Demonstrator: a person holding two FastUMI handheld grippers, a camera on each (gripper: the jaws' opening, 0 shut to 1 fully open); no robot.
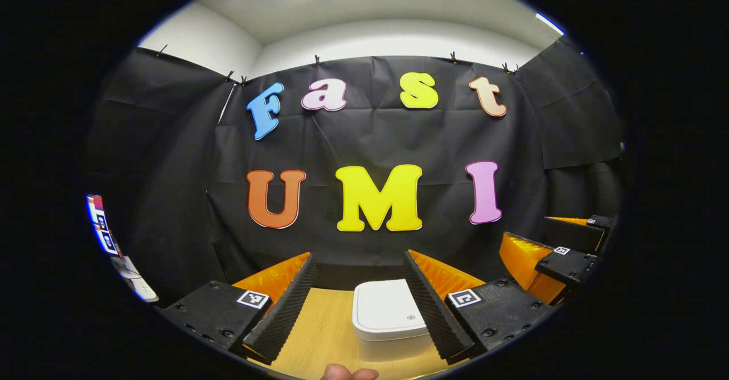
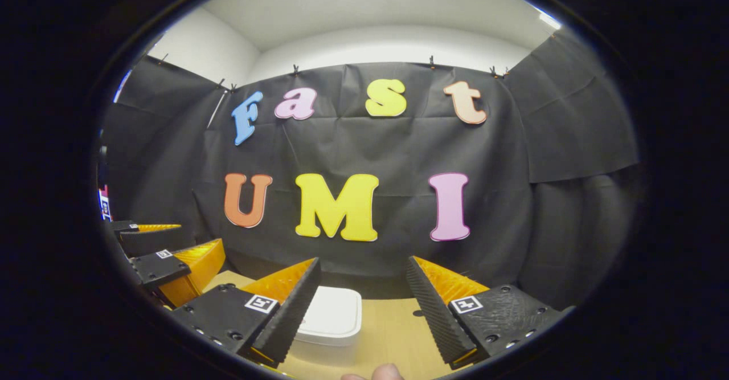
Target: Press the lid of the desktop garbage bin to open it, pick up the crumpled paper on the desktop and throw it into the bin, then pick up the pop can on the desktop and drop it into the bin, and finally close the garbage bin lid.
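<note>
A white desktop bin (image 1: 387,311) with rounded corners stands on the wooden table (image 1: 324,323), its lid down flat. In the left gripper view my left gripper (image 1: 359,254) is open above the table, and the bin lies between its fingers, closer to the right one. My right gripper (image 1: 527,227) hangs open off to the right at about the same height. In the right gripper view my right gripper (image 2: 363,260) is open, with the bin (image 2: 333,314) low and left, partly behind the left finger. The left gripper (image 2: 199,233) is at the far left, open.
The black cloth wall (image 1: 376,141) closes off the back of the table just behind the bin. A person's fingertips (image 1: 347,373) peek in at the bottom edge. Bare table (image 2: 393,329) lies right of the bin. Some coloured and white items (image 1: 105,232) sit at the far left.
</note>
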